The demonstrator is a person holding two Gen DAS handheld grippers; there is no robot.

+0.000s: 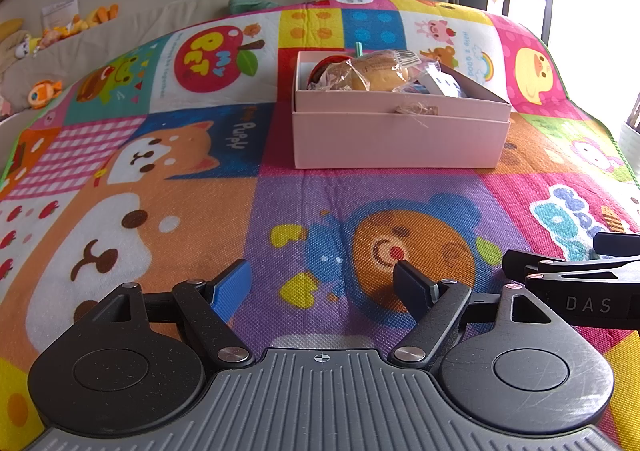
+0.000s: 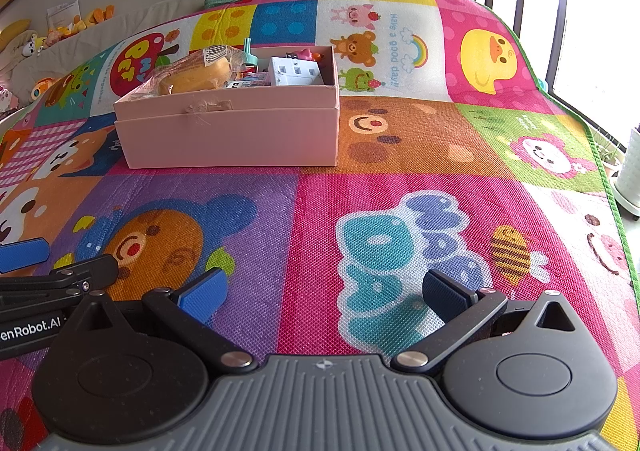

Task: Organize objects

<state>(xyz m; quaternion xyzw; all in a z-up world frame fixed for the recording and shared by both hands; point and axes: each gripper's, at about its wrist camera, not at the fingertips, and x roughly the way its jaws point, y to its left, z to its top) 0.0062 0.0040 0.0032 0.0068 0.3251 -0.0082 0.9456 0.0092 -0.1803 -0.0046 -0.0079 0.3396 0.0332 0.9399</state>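
Both grippers are hovering wide and empty over the mat, with the filled box waiting further back.

Nearest, the left gripper (image 1: pixel 322 283) is standing with its jaws wide apart and nothing between them, and the right gripper (image 2: pixel 324 297) is doing the same just beside it, both hanging over the cartoon play mat (image 2: pixel 400 211), which is lying bare around them. Beyond, the pink box (image 1: pixel 400 139) is sitting on the mat holding a wrapped bun (image 1: pixel 378 73) and a white block (image 2: pixel 294 73). Judging from this, the sorting is looking nearly or fully done; any further reach should be coming in from above the rim, so that the box is not being pushed. The right view is showing the white block and a small pink toy (image 2: pixel 306 53) clearly; the left view is showing a red round thing (image 1: pixel 324 67) behind the bun.
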